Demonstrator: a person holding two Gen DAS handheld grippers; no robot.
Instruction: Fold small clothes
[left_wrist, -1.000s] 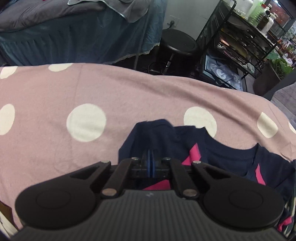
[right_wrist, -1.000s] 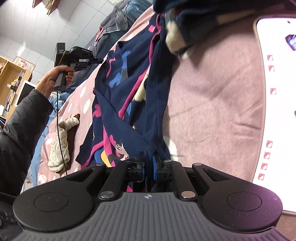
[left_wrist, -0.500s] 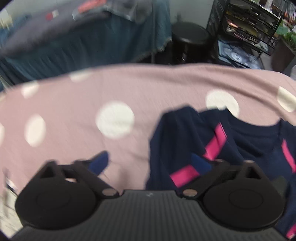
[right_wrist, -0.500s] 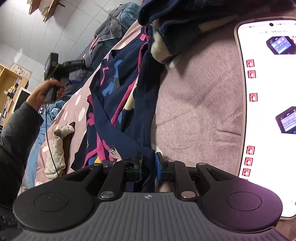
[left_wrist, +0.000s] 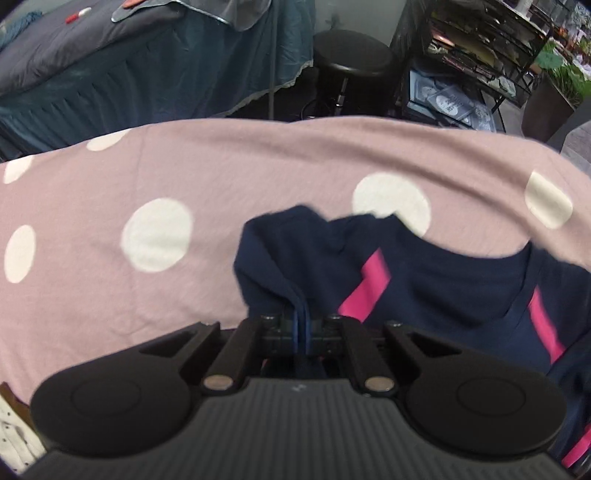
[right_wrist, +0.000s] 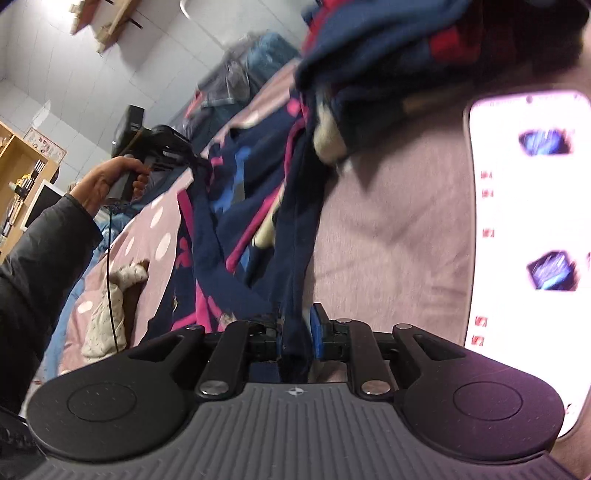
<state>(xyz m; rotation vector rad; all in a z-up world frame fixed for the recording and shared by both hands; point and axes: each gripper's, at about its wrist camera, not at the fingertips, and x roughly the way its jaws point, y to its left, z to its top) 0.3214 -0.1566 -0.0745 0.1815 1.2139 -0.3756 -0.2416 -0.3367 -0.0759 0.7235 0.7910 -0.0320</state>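
A navy shirt with pink stripes lies on the pink dotted bedspread. My left gripper is shut on a raised fold at the shirt's left edge. In the right wrist view the same navy garment stretches across the bed toward the left gripper, which a hand holds at the far side. My right gripper has its blue pads apart, and a hanging strip of the navy fabric passes between them without being squeezed.
A lit phone lies on the bedspread to the right. A heap of dark clothes sits behind it. A white spotted garment lies at the left. Beyond the bed stand a black stool and a wire rack.
My left gripper opened, shifted along the shirt's edge, and closed again on a fold of it. The right gripper's pads spread apart around the fabric strip.
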